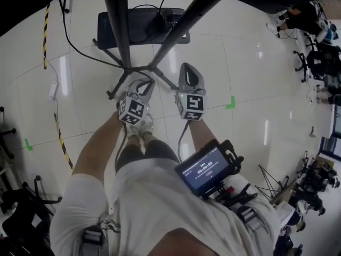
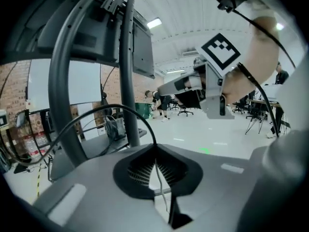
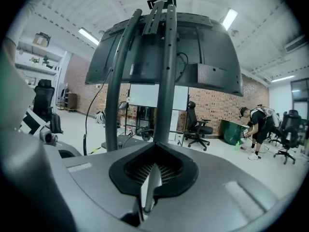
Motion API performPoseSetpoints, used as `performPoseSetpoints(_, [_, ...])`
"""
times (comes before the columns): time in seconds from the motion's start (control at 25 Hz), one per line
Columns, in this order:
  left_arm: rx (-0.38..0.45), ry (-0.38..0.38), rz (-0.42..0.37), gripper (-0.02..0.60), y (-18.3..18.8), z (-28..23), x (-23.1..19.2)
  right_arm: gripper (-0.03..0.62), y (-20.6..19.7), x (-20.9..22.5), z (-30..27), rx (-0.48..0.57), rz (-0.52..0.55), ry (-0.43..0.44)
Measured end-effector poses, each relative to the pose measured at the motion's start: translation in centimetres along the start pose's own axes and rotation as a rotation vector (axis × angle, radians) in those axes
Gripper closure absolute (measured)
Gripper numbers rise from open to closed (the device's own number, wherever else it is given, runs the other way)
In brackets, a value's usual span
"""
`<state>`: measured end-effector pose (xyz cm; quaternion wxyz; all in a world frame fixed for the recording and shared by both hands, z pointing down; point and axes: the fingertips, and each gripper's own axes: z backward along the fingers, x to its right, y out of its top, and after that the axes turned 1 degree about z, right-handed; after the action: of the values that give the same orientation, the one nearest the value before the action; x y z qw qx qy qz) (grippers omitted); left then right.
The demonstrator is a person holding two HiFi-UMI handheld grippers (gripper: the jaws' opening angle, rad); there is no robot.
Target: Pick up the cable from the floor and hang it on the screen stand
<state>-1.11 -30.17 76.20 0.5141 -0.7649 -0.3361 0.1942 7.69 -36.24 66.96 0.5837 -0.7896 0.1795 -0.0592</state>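
Note:
My left gripper (image 2: 155,151) is shut on a thin black cable (image 2: 96,111). The cable rises out of the jaw seam and arcs left toward the stand's curved pole (image 2: 63,81). In the head view the left gripper (image 1: 145,84) sits at the foot of the screen stand (image 1: 121,31), just left of its legs. My right gripper (image 1: 187,69) hovers beside it on the right, shut with nothing between its jaws. The right gripper (image 3: 154,153) faces the stand's twin poles (image 3: 166,71) and the back of the screen (image 3: 207,52). More black cable (image 1: 80,49) lies on the floor, running to the stand's feet.
The stand's dark base plate (image 1: 141,28) lies ahead on the white tiled floor. Yellow-black tape (image 1: 45,33) marks the floor at left, and green tape (image 1: 230,103) at right. Office chairs and people (image 1: 306,20) are at the far right. A screen device (image 1: 205,169) is strapped to the person's chest.

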Motion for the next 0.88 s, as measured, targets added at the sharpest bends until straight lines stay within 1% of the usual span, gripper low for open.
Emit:
performPoseSetpoints(0.12, [0.023, 0.039, -0.031, 0.569, 3.7, 1.9, -2.1, 0.582, 2.7, -0.4, 1.0, 0.031, -0.010, 0.006])
performPoseSetpoints(0.28, [0.065, 0.099, -0.078, 0.569, 8.8, 5.3, -4.6, 0.582, 6.7, -1.7, 2.0, 0.080, -0.013, 0.036])
performPoseSetpoints(0.56, [0.150, 0.197, -0.179, 0.569, 17.5, 11.1, -9.0, 0.582, 13.6, -3.8, 3.1, 0.178, 0.011, 0.088])
performPoseSetpoints(0.72, [0.222, 0.256, -0.226, 0.569, 22.3, 13.9, -12.5, 0.582, 17.1, -5.0, 2.9, 0.240, 0.032, 0.107])
performPoseSetpoints(0.88, [0.297, 0.304, -0.249, 0.569, 27.3, 16.6, -14.4, 0.582, 19.9, -5.1, 3.7, 0.290, 0.044, 0.113])
